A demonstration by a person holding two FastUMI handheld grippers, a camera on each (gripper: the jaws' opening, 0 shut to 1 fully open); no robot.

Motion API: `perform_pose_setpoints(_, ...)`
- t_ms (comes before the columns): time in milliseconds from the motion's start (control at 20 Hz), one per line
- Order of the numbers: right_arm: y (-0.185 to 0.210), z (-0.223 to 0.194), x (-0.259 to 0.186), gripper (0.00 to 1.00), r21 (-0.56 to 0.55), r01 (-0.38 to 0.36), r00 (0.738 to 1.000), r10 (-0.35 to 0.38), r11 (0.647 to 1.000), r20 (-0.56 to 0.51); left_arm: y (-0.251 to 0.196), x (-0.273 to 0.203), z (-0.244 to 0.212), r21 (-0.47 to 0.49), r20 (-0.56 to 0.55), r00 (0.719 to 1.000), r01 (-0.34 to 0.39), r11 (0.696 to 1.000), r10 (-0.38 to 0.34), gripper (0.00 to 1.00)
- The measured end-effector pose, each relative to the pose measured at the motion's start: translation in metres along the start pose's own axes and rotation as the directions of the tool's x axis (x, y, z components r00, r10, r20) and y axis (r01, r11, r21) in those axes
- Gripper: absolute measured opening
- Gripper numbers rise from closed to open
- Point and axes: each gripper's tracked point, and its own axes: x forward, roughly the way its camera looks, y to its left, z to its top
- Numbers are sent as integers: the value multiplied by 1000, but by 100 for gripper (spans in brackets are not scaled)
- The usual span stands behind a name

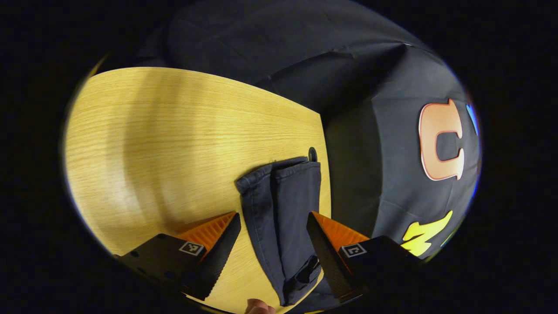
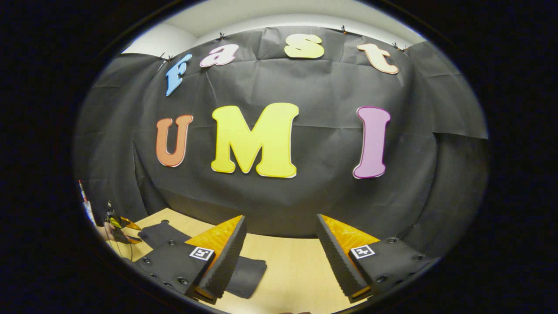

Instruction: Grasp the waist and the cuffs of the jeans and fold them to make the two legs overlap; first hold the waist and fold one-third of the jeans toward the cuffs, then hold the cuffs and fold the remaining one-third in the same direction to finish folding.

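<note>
A wooden table [image 1: 174,144] is standing against black cloth [image 2: 322,91] that is hanging as the booth's wall. Light is glancing off the tabletop. Above the cloth, a pale wall [image 2: 244,13] is showing.

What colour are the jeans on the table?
Dark navy, almost charcoal; the jeans show best in the left gripper view.

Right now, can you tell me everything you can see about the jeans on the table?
The jeans are dark blue-grey denim, lying flat on the light wooden table near its edge. In the left gripper view the two legs lie side by side, their stitched hems pointing away, next to a small dark round hole in the tabletop. The left tongs stand open with one finger on each side of the legs, not pressing them. In the right gripper view the jeans lie behind the right tongs' finger.
</note>
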Motion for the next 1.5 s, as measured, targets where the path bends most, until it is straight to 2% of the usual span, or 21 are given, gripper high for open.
perform_pose_setpoints(50,-5,2,-1,97,6,10,1000,-10,1000,3,-2,3,1,8,1,1000,3,1000,-3,98)
perform_pose_setpoints(100,-9,2,-1,93,12,17,1000,-17,1000,3,-2,7,2,15,0,1000,2,1000,-2,98)
perform_pose_setpoints(150,-12,1,-2,97,15,22,1000,-22,1000,1,-4,10,2,15,-5,1000,7,1000,-7,98)
perform_pose_setpoints(350,-17,-8,-3,98,10,29,999,-28,1000,-26,-20,31,7,-47,-3,999,49,998,-49,96)
perform_pose_setpoints(400,-18,-10,-3,93,1,30,999,-30,1000,-33,-25,36,7,-51,0,998,58,997,-58,96)
perform_pose_setpoints(550,-24,-10,-4,93,-21,39,999,-40,999,-37,-31,46,7,-17,12,997,71,997,-71,95)
perform_pose_setpoints(600,-26,-10,-4,93,-16,43,998,-44,999,-38,-29,50,9,2,20,998,58,998,-58,100)
perform_pose_setpoints(750,-34,-11,-5,93,6,58,998,-57,998,-41,-20,58,8,11,18,999,39,999,-39,89)
perform_pose_setpoints(800,-35,-12,-5,93,7,61,997,-60,998,-42,-13,60,9,0,19,999,26,1000,-26,67)
perform_pose_setpoints(850,-36,-12,-4,93,4,64,997,-63,998,-45,-5,59,9,-20,28,1000,7,1000,-7,51)
perform_pose_setpoints(950,-38,-15,-4,93,-9,69,996,-70,998,-49,-8,60,10,-52,37,999,31,998,-29,20)
perform_pose_setpoints(1050,-41,-13,-6,96,-8,71,996,-71,997,-48,-9,62,8,-32,48,998,31,999,-30,8)
perform_pose_setpoints(1100,-43,-14,-6,98,-4,73,996,-73,997,-48,-8,62,8,-9,51,998,21,1000,-21,6)
perform_pose_setpoints(1150,-43,-14,-6,93,3,73,996,-73,997,-50,-8,62,8,8,57,998,8,1000,-9,4)
perform_pose_setpoints(1250,-45,-15,-8,100,9,74,996,-73,997,-50,-9,63,9,36,61,998,-13,999,10,3)
perform_pose_setpoints(1400,-46,-15,-8,95,1,76,996,-75,997,-47,-19,56,9,80,67,998,-5,997,0,3)
perform_pose_setpoints(1500,-48,-15,-8,93,13,79,996,-78,997,-48,-31,53,9,141,75,997,4,990,-15,3)
